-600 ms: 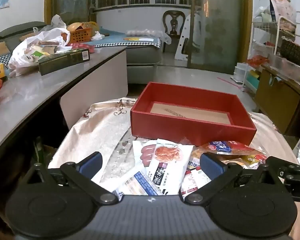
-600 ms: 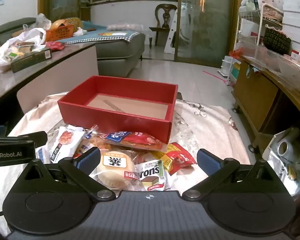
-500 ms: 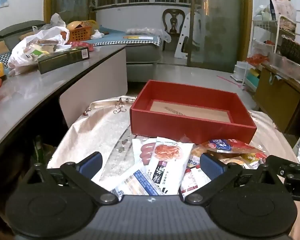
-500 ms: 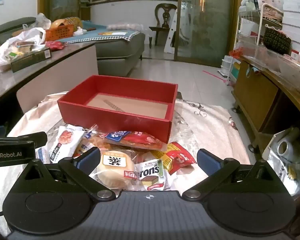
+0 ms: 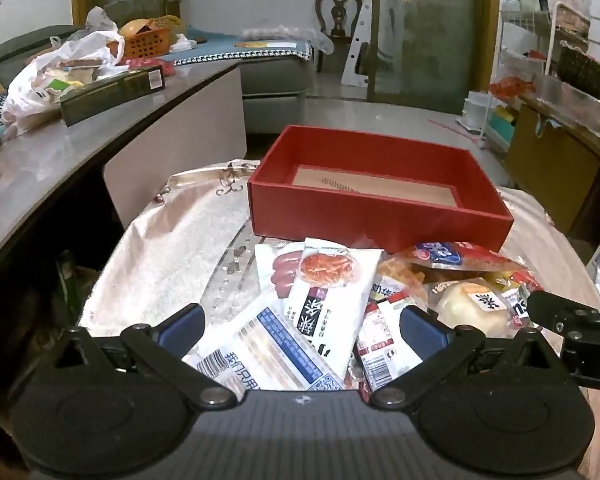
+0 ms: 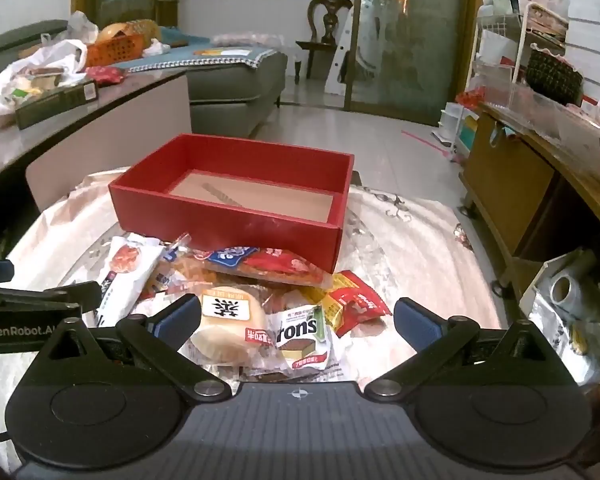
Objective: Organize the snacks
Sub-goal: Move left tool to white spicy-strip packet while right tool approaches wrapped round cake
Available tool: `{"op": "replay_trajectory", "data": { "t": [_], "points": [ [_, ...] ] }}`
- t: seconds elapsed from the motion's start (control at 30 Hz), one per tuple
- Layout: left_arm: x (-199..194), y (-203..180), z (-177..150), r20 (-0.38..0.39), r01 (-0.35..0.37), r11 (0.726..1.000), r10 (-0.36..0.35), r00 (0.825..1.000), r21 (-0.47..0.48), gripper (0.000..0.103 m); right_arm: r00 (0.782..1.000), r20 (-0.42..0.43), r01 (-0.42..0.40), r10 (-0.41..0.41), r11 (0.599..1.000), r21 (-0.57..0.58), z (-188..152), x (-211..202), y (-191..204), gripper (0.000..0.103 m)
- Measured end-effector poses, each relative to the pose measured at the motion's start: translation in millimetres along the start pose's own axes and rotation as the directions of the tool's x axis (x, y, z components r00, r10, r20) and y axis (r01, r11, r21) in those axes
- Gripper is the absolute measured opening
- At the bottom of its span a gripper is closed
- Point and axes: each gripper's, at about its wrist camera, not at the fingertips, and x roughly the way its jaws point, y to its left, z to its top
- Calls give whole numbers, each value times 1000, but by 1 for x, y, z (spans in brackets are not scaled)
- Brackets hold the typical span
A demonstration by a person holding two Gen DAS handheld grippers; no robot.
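Left wrist view: the left gripper [image 5: 300, 324] hangs with jaws spread wide and empty above the snack pile [image 5: 340, 304], which lies on the table [image 5: 172, 264] against the near wall of the empty red box [image 5: 372, 216]. The right gripper [image 6: 296, 316] is equally wide, holding nothing, over a round bun packet [image 6: 228, 320]. The risk is that the slick, overlapping wrappers could slide or come up two at a time, and the two tools, close together, could collide. A pale patterned cloth covers the table; a grey counter [image 5: 60, 152] with a plastic bag [image 5: 52, 76] runs left, a sofa [image 6: 236, 80] behind.
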Motion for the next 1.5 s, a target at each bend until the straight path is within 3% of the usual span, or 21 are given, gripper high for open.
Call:
{"op": "replay_trajectory", "data": {
  "t": [1.5],
  "points": [
    [6,3,-2,-53,12,1000,-11,999,7,99,997,-71,5,-5,1000,-9,-3,14,0,103]
  ]
}}
